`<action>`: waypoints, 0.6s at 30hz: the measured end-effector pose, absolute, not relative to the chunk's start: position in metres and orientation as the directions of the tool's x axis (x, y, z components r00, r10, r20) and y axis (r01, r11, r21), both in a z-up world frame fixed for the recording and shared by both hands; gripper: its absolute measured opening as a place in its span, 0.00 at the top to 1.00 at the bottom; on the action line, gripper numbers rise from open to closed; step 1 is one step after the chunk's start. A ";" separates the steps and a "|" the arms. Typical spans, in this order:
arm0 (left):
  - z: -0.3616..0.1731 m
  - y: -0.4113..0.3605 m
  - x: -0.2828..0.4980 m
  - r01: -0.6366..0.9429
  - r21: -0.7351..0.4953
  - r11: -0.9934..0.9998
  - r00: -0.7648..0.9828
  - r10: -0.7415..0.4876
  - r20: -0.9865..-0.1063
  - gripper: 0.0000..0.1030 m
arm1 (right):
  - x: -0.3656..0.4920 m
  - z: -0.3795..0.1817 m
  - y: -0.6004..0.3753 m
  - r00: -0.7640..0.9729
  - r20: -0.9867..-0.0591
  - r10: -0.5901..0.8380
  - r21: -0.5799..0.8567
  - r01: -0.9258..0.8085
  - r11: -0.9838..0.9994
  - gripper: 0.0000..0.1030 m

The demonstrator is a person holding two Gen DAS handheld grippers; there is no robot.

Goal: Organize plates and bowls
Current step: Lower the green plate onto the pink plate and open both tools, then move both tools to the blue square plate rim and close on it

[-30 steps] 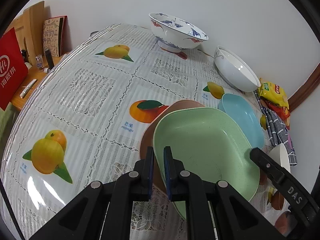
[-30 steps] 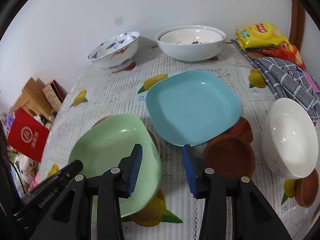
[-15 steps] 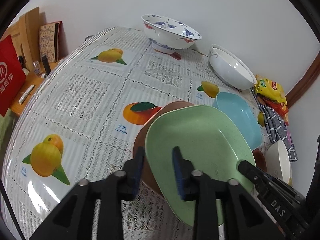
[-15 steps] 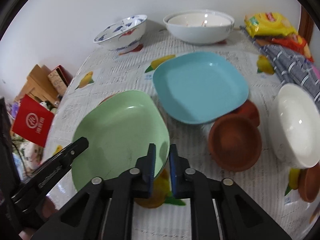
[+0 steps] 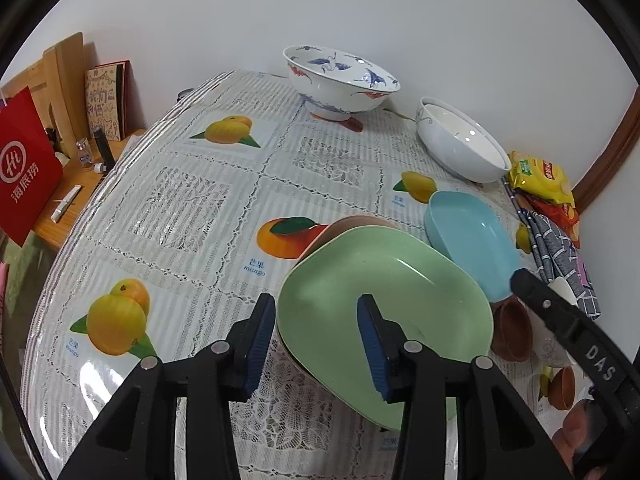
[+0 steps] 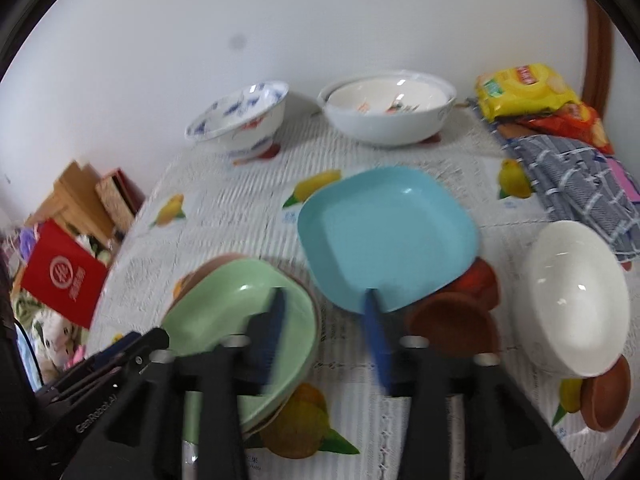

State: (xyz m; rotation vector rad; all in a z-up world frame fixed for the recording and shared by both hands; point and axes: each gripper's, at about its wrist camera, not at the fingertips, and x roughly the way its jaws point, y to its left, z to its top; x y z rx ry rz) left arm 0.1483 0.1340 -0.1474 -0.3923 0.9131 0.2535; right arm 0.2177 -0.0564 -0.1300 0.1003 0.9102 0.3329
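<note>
My left gripper (image 5: pixel 316 340) has just been opening, and its jaws now straddle the near-left rim of the green plate (image 5: pixel 384 304) with the blue pads clear of it on both sides, so it's released, not gripping. It points steeply down at the table. My right gripper (image 6: pixel 326 332) has also just been opening; one finger hangs over the green plate's right edge and the other reaches toward the near edge of the blue plate (image 6: pixel 384 236), nothing pinched between them. That view is motion-blurred, so I can't tell whether a pad grazes either rim.

The green plate sits stacked on a brown plate (image 5: pixel 352 224), whose rim peeks out behind and under it. Taking the green plate as the landmark: the blue plate is just right and behind, its near edge propped on a small brown bowl (image 6: pixel 452 328). Further right is a white bowl (image 6: pixel 576 300), near the table's right edge, with another brown dish (image 6: pixel 604 396) at its near side. Well behind, by the wall, stand a blue-patterned bowl (image 5: pixel 340 80) and a wide white bowl (image 5: pixel 460 144). Far right there's a checked cloth (image 6: pixel 580 184) and snack bags (image 6: pixel 524 92).

Open room: the tablecloth (image 5: pixel 180 208) left of and behind the green plate is bare, all the way to the table's left edge.
</note>
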 end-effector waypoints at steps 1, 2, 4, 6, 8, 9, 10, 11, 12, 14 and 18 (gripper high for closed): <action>-0.145 0.132 0.147 -0.374 -0.215 0.902 0.590 0.052 -0.806 0.59 | 0.216 -0.127 -0.062 0.573 -0.751 0.329 0.236 -0.232 0.944 0.55; -0.143 0.129 0.146 -0.370 -0.210 0.905 0.591 0.055 -0.805 0.59 | 0.215 -0.125 -0.068 0.576 -0.747 0.332 0.248 -0.222 0.943 0.55; -0.139 0.124 0.145 -0.362 -0.202 0.910 0.592 0.057 -0.804 0.58 | 0.214 -0.122 -0.079 0.581 -0.742 0.336 0.276 -0.192 0.942 0.55; -0.133 0.117 0.144 -0.346 -0.199 0.917 0.597 0.051 -0.801 0.57 | 0.215 -0.120 -0.088 0.583 -0.737 0.341 0.300 -0.170 0.939 0.55; -0.128 0.109 0.142 -0.317 -0.216 0.923 0.612 0.026 -0.790 0.54 | 0.217 -0.119 -0.096 0.589 -0.739 0.326 0.304 -0.140 0.942 0.55; -0.127 0.104 0.142 -0.297 -0.224 0.928 0.617 0.008 -0.787 0.52 | 0.216 -0.119 -0.098 0.595 -0.737 0.322 0.306 -0.130 0.943 0.55; -0.126 0.098 0.142 -0.278 -0.227 0.933 0.619 -0.007 -0.786 0.52 | 0.216 -0.118 -0.102 0.599 -0.733 0.321 0.315 -0.119 0.942 0.55; -0.125 0.090 0.143 -0.257 -0.229 0.939 0.620 -0.022 -0.784 0.52 | 0.216 -0.117 -0.104 0.601 -0.730 0.324 0.327 -0.109 0.939 0.55; -0.125 0.082 0.144 -0.237 -0.231 0.944 0.620 -0.037 -0.784 0.52 | 0.216 -0.116 -0.107 0.602 -0.727 0.329 0.339 -0.101 0.935 0.55; -0.127 0.068 0.148 -0.209 -0.226 0.951 0.611 -0.053 -0.790 0.52 | 0.215 -0.114 -0.111 0.604 -0.719 0.342 0.363 -0.093 0.927 0.55; -0.136 0.053 0.158 -0.197 -0.179 0.964 0.584 -0.031 -0.811 0.52 | 0.214 -0.113 -0.117 0.612 -0.719 0.330 0.345 -0.097 0.933 0.55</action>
